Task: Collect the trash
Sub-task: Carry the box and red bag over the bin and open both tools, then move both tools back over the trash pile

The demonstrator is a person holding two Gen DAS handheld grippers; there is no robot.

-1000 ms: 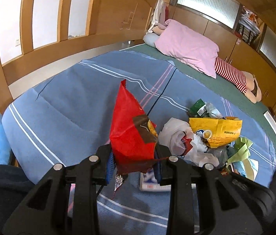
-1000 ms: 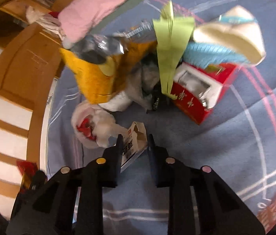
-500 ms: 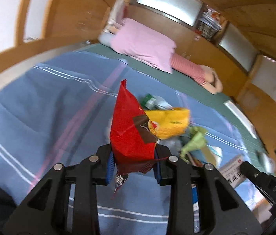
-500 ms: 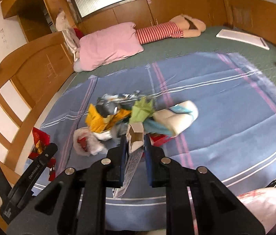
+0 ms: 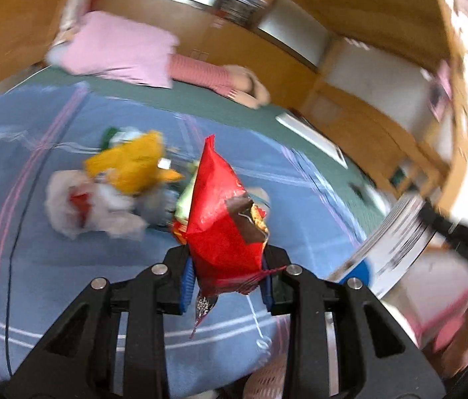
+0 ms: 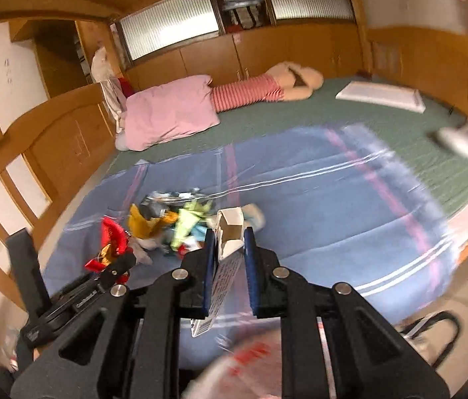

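Two pieces lifted: left gripper point(image 5: 225, 286) clamped on crinkled red foil snack bag point(image 5: 224, 219), right gripper point(image 6: 229, 266) pinching flattened white printed carton point(image 6: 229, 232). Neither binned yet. Heap of mixed wrappers point(image 6: 170, 222) remaining on blue striped blanket point(image 6: 317, 199).

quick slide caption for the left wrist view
Left hand-held gripper clamps a red snack bag above the blue blanket, trash pile behind.
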